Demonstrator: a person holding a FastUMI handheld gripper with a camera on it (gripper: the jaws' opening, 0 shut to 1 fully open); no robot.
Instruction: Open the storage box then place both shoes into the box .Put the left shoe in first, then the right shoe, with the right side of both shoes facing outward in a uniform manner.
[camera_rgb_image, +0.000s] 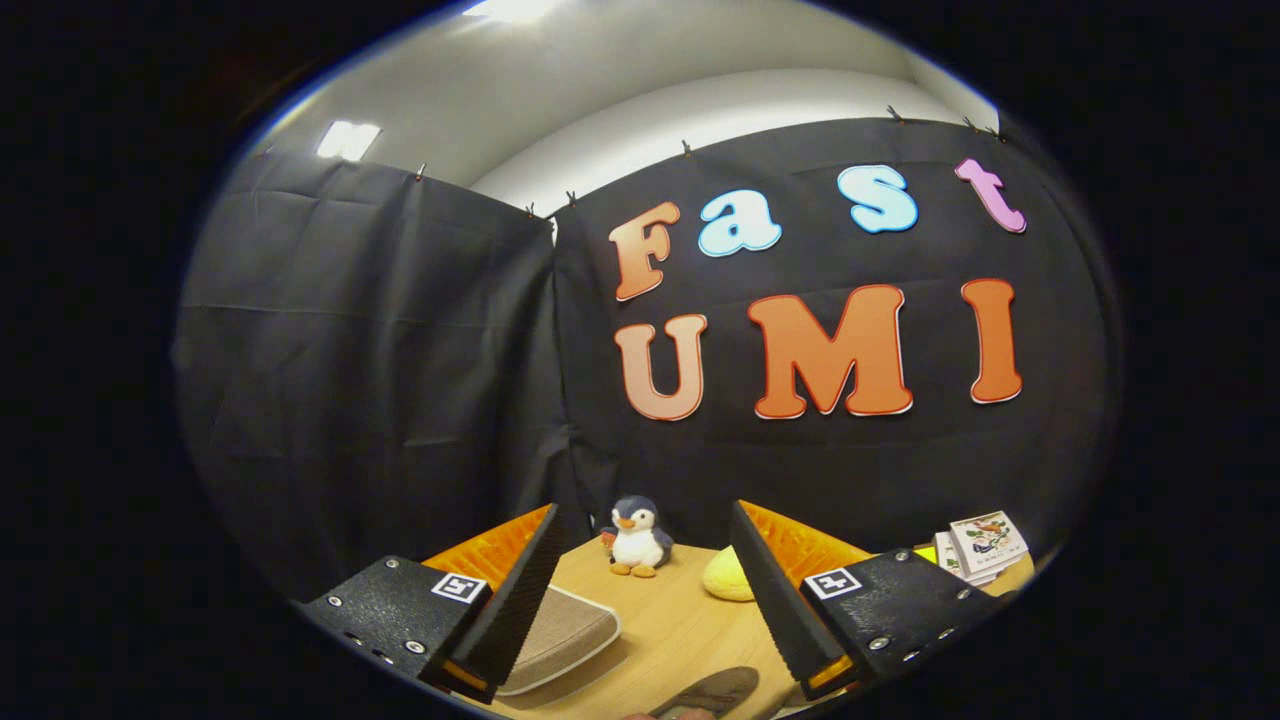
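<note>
My gripper (643, 515) is open and held high above a wooden table (670, 620), with nothing between its wide-spread fingers (515, 600). A flat tan thing with a white edge (560, 630) lies on the table beside the left finger, which hides part of it. Closer to me, between the finger bases, a grey-brown elongated thing (712, 688) pokes into view; I cannot tell whether it is a shoe. I cannot make out a storage box.
A small penguin plush (637, 537) stands at the back of the table against the black cloth wall, just beyond the fingertips. A pale yellow rounded thing (728, 577) lies by the right finger. A stack of printed cards (985, 545) sits at the far right.
</note>
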